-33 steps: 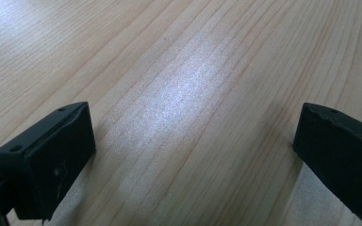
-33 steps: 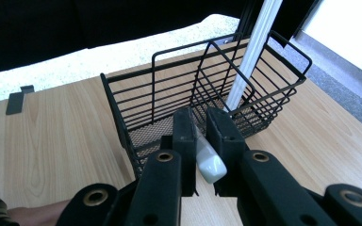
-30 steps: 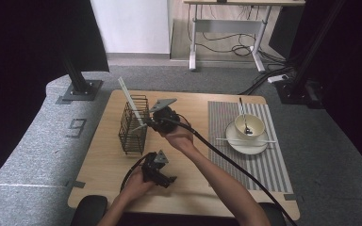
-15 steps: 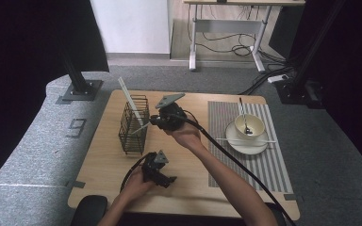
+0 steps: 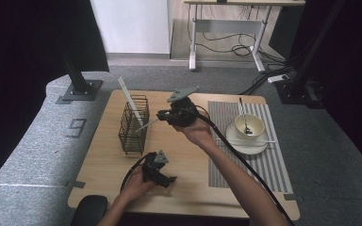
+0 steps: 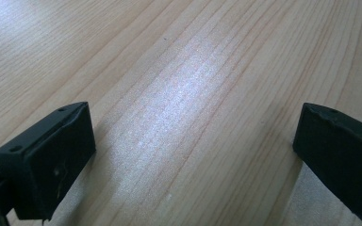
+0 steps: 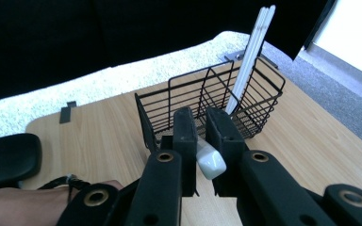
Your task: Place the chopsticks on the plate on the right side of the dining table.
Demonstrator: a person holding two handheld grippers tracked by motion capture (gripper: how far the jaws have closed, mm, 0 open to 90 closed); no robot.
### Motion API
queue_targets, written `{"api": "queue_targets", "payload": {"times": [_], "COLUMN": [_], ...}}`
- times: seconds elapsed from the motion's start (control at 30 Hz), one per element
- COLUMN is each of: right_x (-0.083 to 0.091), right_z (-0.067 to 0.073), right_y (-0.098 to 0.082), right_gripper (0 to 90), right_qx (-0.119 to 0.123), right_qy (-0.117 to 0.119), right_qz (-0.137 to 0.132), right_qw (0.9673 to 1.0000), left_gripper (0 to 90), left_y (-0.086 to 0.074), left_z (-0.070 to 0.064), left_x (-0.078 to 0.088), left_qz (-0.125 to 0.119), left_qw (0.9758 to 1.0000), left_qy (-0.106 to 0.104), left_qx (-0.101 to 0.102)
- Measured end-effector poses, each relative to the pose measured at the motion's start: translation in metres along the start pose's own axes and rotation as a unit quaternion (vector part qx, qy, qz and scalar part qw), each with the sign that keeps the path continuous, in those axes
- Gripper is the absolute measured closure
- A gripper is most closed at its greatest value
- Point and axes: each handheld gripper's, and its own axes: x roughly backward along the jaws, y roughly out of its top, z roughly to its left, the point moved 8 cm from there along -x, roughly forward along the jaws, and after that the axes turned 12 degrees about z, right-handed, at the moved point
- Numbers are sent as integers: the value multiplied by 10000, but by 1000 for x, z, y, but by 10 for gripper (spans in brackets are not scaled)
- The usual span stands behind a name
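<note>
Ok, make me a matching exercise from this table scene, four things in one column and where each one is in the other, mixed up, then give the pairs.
Things:
1. white chopstick
2. wire basket
3. bowl
4. left gripper

Places:
A. on the plate over the striped mat
B. clamped in the right gripper
C. low over bare wood, jaws apart
D. standing on the table, two pale sticks in it

Pairs: 1-B, 2-D, 3-A, 4-C
</note>
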Motion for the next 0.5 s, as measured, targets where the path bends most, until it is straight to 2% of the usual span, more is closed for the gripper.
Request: {"api": "queue_targets", "payload": {"times": [0.27, 0.5], "right_x": [31, 64], "right_z": [-2, -3], "right_y": [6, 8], "right_gripper": [819, 819], "right_qx": [-52, 22], "right_qy": [-41, -262], "right_qz": [-236, -375], "right_qw": [9997, 9990], "left_gripper": [0, 0], "left_y": [0, 0], "left_z": [0, 0], "left_x": [0, 0], "left_qz": [-2, -3], "left_qw": [10000, 10000], "left_qy": [0, -2], "left_qx": [8, 8]}}
